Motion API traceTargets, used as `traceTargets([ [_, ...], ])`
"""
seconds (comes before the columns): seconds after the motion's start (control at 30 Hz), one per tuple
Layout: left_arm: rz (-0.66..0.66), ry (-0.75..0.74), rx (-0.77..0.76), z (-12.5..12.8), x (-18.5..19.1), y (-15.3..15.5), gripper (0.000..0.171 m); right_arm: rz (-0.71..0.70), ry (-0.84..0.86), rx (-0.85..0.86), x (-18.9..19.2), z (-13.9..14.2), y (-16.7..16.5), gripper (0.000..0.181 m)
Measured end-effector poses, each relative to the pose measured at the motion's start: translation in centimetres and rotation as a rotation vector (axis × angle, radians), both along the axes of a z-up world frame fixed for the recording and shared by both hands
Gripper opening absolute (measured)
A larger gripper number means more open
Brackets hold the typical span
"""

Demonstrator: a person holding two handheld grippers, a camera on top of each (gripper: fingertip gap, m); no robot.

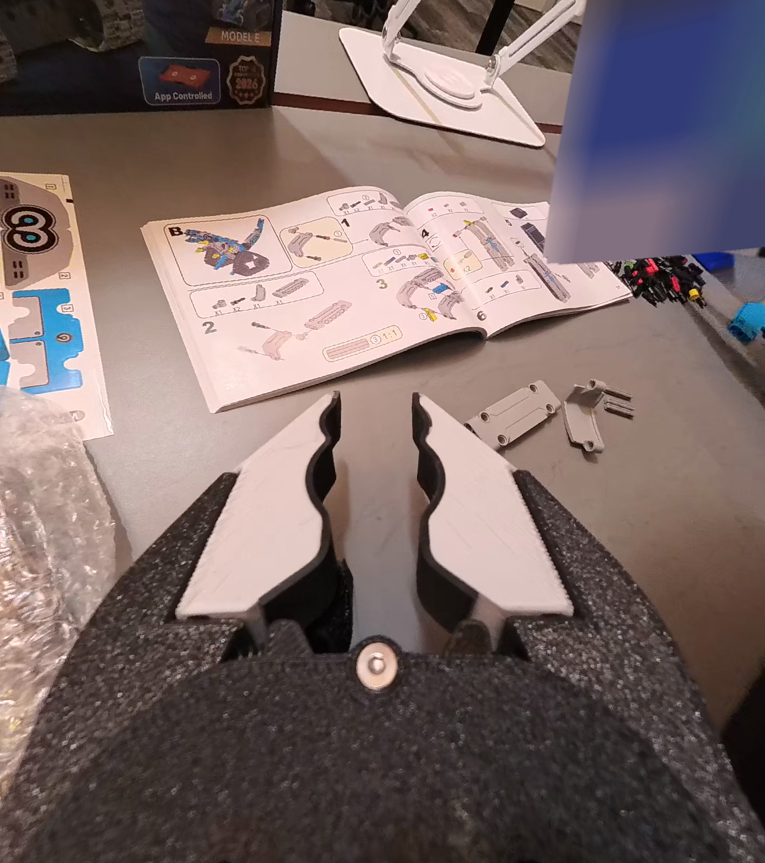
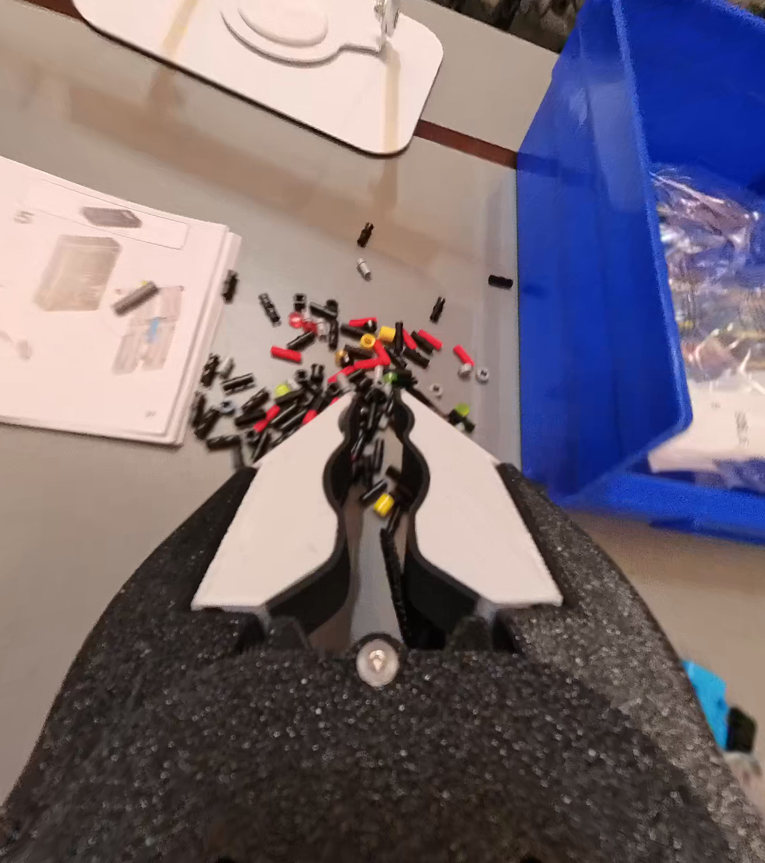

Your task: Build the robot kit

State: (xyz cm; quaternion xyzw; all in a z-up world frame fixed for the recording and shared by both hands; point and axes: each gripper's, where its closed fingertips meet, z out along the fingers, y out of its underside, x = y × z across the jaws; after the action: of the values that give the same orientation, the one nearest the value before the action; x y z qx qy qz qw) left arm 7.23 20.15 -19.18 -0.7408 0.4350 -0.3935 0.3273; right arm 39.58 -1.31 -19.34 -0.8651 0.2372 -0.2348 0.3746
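Note:
My left gripper (image 1: 375,397) is open and empty, low over the grey table (image 1: 231,154), just short of an open instruction booklet (image 1: 324,289). To its right lie a flat grey plate (image 1: 513,413), a curved grey piece (image 1: 581,420) and two small grey pins (image 1: 618,404). My right gripper (image 2: 376,396) hangs over a pile of small black, red and yellow pins (image 2: 347,355), its jaws a narrow gap apart. Pins and a yellow bush (image 2: 383,504) show through that gap. I cannot tell whether the tips touch any pin.
A sticker sheet (image 1: 30,289) and bubble wrap (image 1: 11,537) lie at the left, a dark product box (image 1: 114,51) at the back. A white stand base (image 2: 277,60) sits behind the pile. A blue bin (image 2: 604,303) holding plastic bags (image 2: 745,280) stands right of it. Blue parts (image 1: 763,327) lie nearby. The yellow bush (image 2: 383,504) is about 5 centimetres from my right fingertips. The left camera catches it too, in the left wrist view (image 1: 694,292). To reach the flat grey plate (image 1: 513,413) in a straight line is about 9 centimetres for my left fingers, about 30 centimetres for my right.

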Motion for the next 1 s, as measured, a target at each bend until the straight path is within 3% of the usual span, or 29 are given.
traceTargets([
  [0.3,-0.014,0.014,0.058,0.2,0.4,-0.5,0.029,0.178,0.193,0.011,-5.6,-3.0,1.6,0.011],
  [0.57,-0.028,0.004,0.031,0.1,0.6,-0.8,0.029,0.169,0.177,0.065,-5.6,-2.4,2.5,0.009],
  [1.0,-0.024,-0.001,0.013,0.1,0.6,-0.6,0.029,0.056,0.161,0.052,-3.5,-2.4,0.1,0.008],
])
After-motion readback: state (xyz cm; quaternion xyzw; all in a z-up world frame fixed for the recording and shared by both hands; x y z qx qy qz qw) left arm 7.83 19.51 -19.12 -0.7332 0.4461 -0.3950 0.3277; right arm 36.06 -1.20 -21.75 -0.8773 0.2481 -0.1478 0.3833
